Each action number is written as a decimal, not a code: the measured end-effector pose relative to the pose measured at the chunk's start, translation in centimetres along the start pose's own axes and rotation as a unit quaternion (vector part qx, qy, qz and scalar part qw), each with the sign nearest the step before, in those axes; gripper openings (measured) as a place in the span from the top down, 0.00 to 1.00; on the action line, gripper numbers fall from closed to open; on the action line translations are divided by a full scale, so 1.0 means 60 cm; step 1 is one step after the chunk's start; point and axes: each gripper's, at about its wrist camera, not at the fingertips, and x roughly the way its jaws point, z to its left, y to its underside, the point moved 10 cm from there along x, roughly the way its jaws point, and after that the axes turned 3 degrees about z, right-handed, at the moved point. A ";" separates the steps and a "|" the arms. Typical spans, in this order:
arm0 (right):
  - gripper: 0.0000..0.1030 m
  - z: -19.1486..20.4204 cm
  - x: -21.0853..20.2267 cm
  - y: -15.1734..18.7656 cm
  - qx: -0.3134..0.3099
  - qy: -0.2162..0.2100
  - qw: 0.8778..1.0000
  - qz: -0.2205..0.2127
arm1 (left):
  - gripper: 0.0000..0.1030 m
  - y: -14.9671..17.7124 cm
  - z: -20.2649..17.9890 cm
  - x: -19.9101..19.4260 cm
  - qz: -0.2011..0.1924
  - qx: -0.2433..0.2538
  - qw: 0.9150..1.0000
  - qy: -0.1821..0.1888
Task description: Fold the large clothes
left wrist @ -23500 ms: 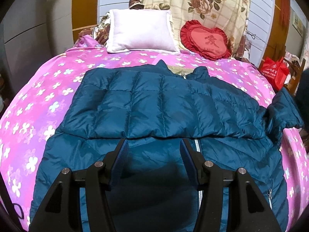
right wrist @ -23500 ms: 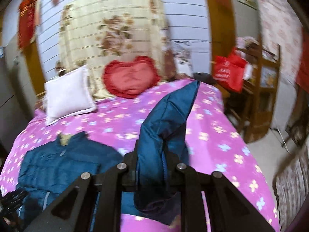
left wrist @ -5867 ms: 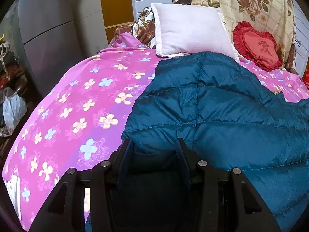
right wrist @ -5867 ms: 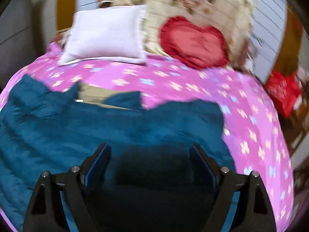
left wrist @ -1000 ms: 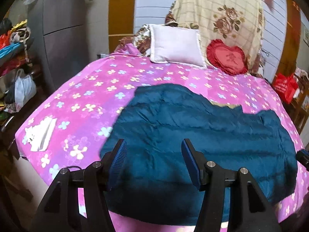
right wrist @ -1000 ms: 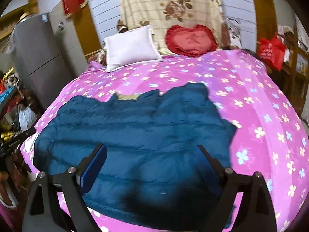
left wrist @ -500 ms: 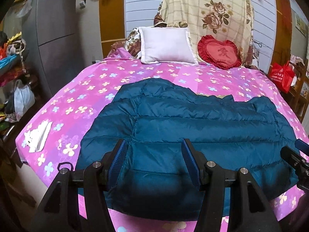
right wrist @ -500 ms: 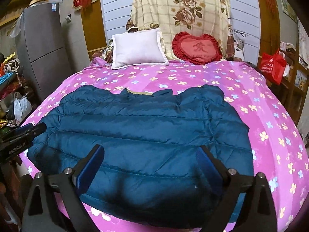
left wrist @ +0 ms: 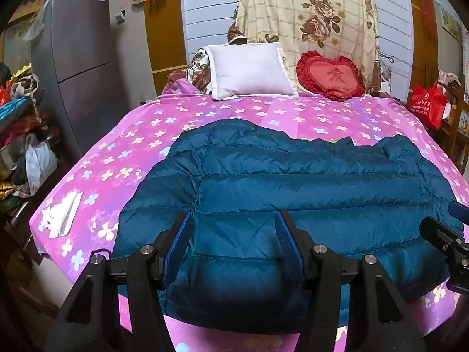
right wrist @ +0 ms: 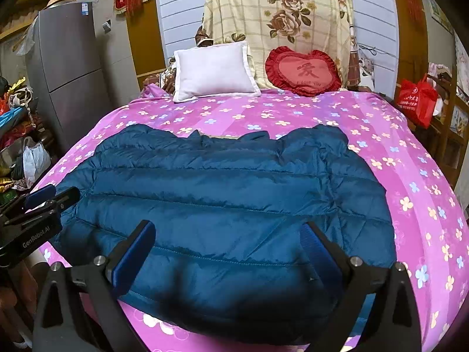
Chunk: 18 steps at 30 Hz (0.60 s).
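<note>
I hold my left hand-held gripper (left wrist: 231, 234) and right hand-held gripper (right wrist: 228, 243) wide apart and empty, hovering above the near hem of the teal down jacket (right wrist: 222, 202), which lies folded on the bed (right wrist: 293, 111) just ahead.

Folded teal jacket (left wrist: 293, 187) on floral bed (left wrist: 140, 135), beneath spread left gripper (left wrist: 233, 228)

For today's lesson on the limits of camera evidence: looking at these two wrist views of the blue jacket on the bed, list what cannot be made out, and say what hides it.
- Jacket sleeves: both views, not visible, presumably folded under.
- Its near hem: left view, behind the left gripper; right view, shadowed between the right gripper fingers.
- White object on the bedspread: left view, too small to identify.
- Red bag print: too small.
</note>
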 end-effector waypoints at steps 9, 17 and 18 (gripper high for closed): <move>0.02 0.006 0.004 0.006 -0.007 -0.001 1.000 0.002 | 0.61 0.002 -0.001 0.001 0.001 0.000 1.000 -0.002; 0.02 0.010 0.004 0.008 -0.008 -0.006 1.000 0.004 | 0.61 0.003 -0.005 0.000 -0.001 0.003 1.000 -0.002; 0.02 0.010 0.004 0.008 -0.008 -0.006 1.000 0.004 | 0.61 0.003 -0.006 0.000 -0.002 0.004 1.000 -0.003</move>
